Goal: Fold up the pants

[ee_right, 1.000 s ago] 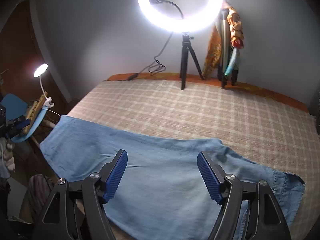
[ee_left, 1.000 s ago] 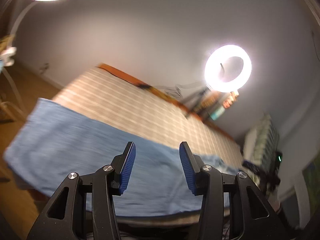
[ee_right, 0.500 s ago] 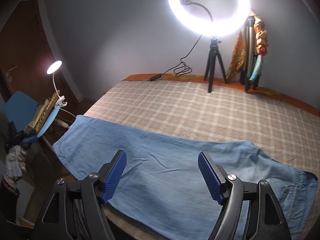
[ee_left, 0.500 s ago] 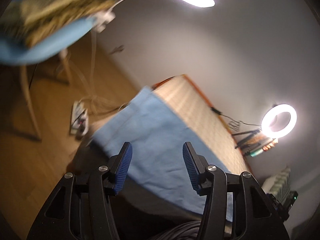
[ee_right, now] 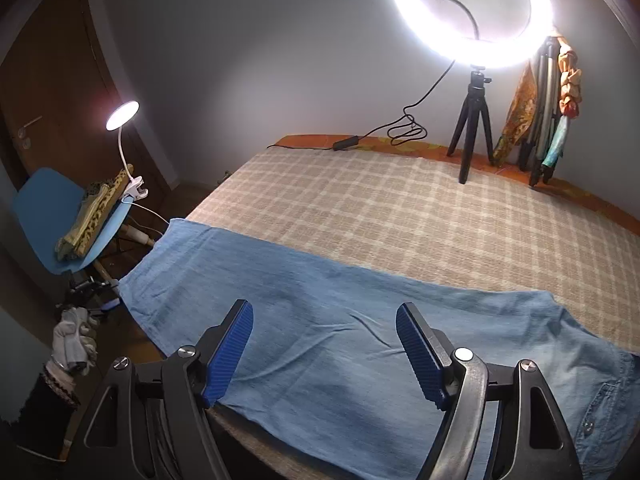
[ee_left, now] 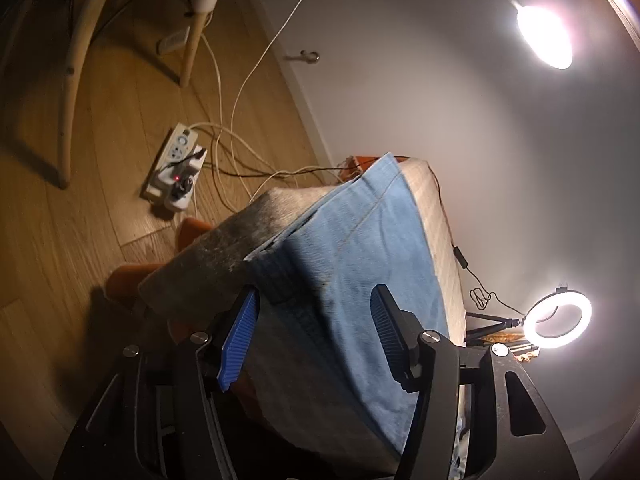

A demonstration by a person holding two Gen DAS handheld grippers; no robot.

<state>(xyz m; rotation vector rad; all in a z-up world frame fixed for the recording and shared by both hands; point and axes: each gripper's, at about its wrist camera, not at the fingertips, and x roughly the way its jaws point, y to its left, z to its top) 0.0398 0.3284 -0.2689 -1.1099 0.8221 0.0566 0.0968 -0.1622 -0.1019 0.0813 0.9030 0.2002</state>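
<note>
Flat, pants lie beneath right tool.

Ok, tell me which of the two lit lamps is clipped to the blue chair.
The small gooseneck lamp: its white clamp grips the edge of the blue chair. The big ring light stands on its own black tripod on the bed.

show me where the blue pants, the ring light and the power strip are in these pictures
blue pants (ee_right: 320, 320): right wrist view, middle of the leg fabric.
ring light (ee_right: 472, 12): right wrist view, its glowing ring and centre.
power strip (ee_left: 176, 168): left wrist view, its white body on the floor.
</note>
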